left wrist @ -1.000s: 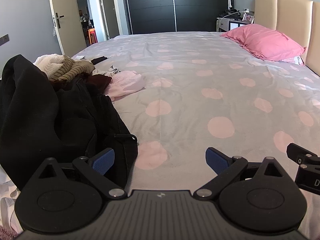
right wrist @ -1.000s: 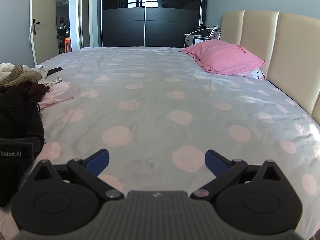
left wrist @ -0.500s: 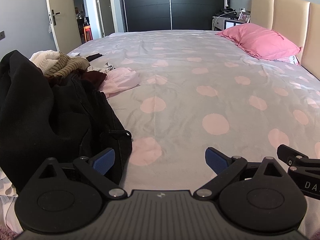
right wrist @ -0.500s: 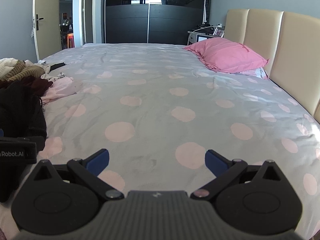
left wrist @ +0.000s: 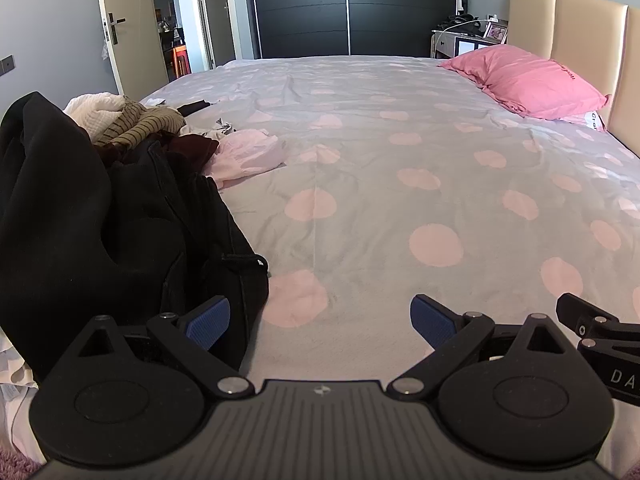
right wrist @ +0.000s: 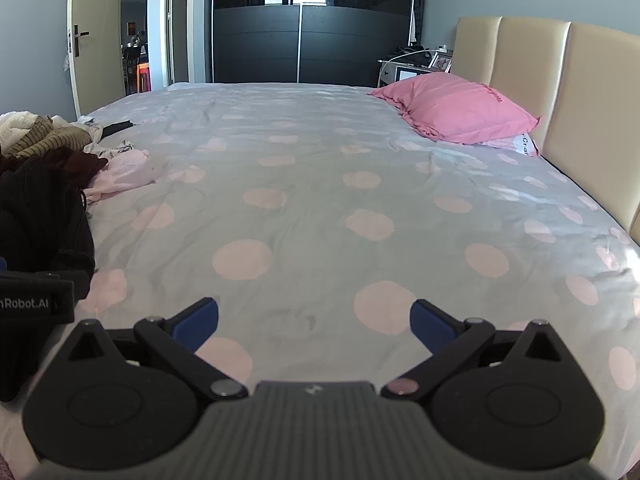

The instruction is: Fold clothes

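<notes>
Both the left gripper [left wrist: 320, 318] and right gripper [right wrist: 314, 320] hover spread and empty over the near bed [left wrist: 400, 160]. The clothes pile [left wrist: 132, 184] sits at the left edge; its near black garment [left wrist: 72, 232] looks soft, limp and bulky, best pinched at a hem or collar edge

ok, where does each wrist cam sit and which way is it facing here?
Left wrist: on the left gripper, low over the bed's near edge, facing across the bedspread to the wardrobe; black garment beside it, right gripper's edge at far right.
Right wrist: on the right gripper, same heading, further right; left gripper's body at left edge.
Shared: clothes pile, pink pillow, headboard, both grippers open.
</notes>
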Motion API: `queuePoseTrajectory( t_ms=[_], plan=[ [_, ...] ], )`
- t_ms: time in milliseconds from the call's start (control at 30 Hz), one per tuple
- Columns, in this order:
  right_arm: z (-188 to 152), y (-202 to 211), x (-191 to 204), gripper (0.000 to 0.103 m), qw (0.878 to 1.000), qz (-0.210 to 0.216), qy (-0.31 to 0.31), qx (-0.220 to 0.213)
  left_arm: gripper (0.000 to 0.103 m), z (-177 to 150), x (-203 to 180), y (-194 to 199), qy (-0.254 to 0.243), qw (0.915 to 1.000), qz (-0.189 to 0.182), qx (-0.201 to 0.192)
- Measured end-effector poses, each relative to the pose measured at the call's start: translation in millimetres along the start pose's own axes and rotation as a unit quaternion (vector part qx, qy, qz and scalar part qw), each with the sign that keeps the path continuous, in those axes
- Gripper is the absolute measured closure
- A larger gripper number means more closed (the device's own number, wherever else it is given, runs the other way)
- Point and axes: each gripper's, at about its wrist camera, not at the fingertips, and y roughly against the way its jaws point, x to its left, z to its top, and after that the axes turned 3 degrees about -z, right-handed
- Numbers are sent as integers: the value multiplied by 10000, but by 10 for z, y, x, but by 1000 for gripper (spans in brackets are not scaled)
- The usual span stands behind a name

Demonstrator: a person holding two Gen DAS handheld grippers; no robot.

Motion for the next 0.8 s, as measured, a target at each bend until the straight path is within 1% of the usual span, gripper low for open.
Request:
queuePoseTrajectory(
  t_ms=[800],
  plan=[
    [-14, -56, 40, 0, 10000, -34, 27, 73, 4, -29, -8, -37, -55, 9999, 111, 77]
  ],
)
